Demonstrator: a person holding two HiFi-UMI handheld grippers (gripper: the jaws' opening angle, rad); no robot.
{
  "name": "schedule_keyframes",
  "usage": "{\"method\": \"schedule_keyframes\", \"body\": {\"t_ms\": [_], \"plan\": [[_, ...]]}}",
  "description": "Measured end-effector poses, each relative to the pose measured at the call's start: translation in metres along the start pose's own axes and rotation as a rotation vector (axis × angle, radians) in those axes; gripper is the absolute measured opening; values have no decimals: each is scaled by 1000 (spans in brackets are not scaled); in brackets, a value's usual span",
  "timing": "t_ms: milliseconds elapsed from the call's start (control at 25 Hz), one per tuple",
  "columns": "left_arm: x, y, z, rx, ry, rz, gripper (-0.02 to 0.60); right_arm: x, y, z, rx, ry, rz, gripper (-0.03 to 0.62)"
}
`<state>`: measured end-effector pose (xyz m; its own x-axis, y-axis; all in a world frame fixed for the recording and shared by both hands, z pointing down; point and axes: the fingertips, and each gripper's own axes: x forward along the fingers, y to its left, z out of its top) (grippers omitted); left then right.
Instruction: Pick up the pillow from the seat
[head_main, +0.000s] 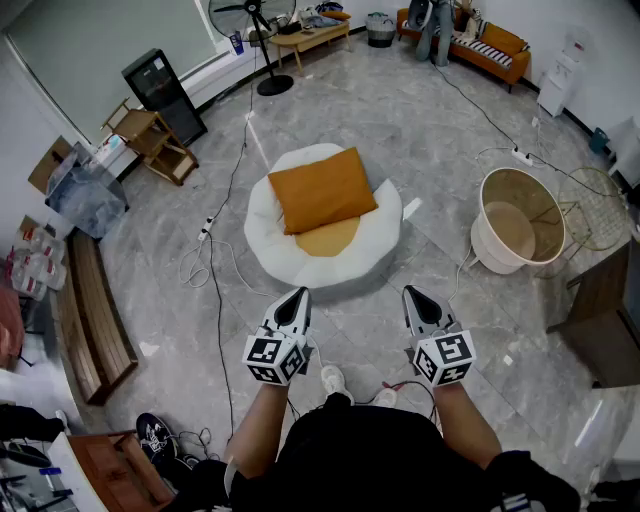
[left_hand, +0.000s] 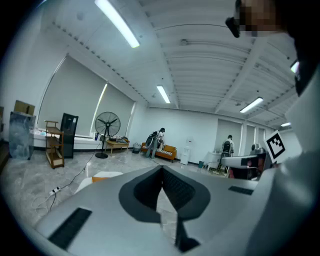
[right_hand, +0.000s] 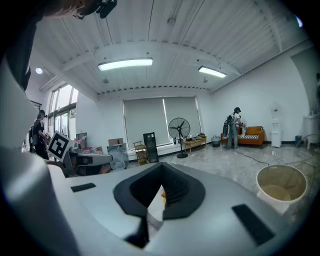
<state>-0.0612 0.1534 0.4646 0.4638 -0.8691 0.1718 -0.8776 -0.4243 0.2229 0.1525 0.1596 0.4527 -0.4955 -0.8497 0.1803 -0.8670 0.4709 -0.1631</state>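
The orange rectangular fabric pillow (head_main: 322, 188) lies on the round white padded seat (head_main: 262, 243), which rests on the grey marble floor (head_main: 420, 130). The left tool (head_main: 296, 297) and right tool (head_main: 413, 296) hover side by side nearer the person, well apart from the pillow. Both have their jaws pressed together and hold nothing.

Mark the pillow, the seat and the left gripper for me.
pillow (head_main: 322, 190), head view, middle of its orange top.
seat (head_main: 268, 250), head view, bare white rim on its left.
left gripper (head_main: 299, 295), head view, tips of its shut jaws.
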Motion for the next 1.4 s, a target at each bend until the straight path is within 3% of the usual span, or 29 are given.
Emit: {"method": "schedule_keyframes", "body": {"t_ms": [160,560,840,1120,1400], "plan": [[1,-22,-3,61,5,-13,11,-13,-9,-15,13,19,-15,3],[0,-21,-6,93,19,-2,12,-6,-11,-20,17,36,-11,5],[11,4,-1,93,24,-13,12,22,-7,-13,29,29,-21,8],[18,42,16,95,-28,-1,12,51,-9,-8,4,19,-78,6],[29,71,18,110,-5,-20,12,74,-1,-10,-16,37,-90,6]]}}
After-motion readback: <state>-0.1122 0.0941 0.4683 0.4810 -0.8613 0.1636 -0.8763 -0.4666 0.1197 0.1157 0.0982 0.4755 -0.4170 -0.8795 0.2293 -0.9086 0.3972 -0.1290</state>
